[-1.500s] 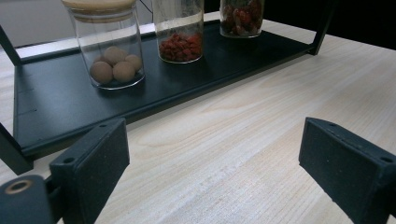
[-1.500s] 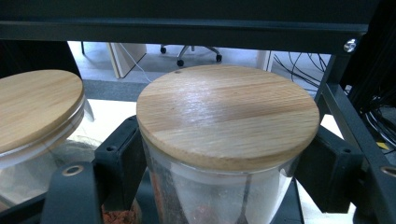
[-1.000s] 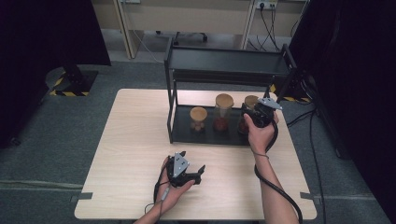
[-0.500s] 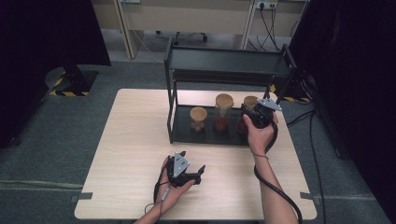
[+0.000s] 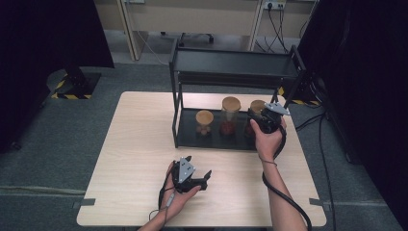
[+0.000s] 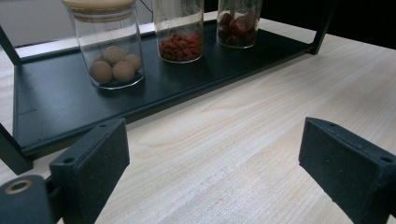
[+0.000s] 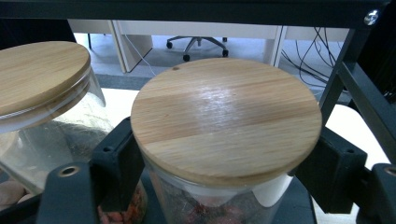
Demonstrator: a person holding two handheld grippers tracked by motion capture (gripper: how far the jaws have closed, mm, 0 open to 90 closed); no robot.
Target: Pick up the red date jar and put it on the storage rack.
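Note:
Three glass jars with wooden lids stand on the lower shelf of a black rack (image 5: 231, 62). My right gripper (image 5: 259, 124) is at the right-hand jar (image 5: 258, 107). In the right gripper view its jaws sit on either side of that jar (image 7: 226, 116) just under the lid. They have just been opening, and a small gap shows at the right pad (image 7: 327, 168). My left gripper (image 5: 198, 165) rests low over the table's front part, open and with nothing in it (image 6: 215, 158). It faces the jar of pale round balls (image 6: 112, 51).
The middle jar (image 5: 230, 103) holds red bits and the left jar (image 5: 204, 117) pale balls. The rack's upper shelf hangs close over the lids. A rack post (image 7: 348, 70) stands just right of the jar. Bare wooden table (image 5: 139, 144) lies left of the rack.

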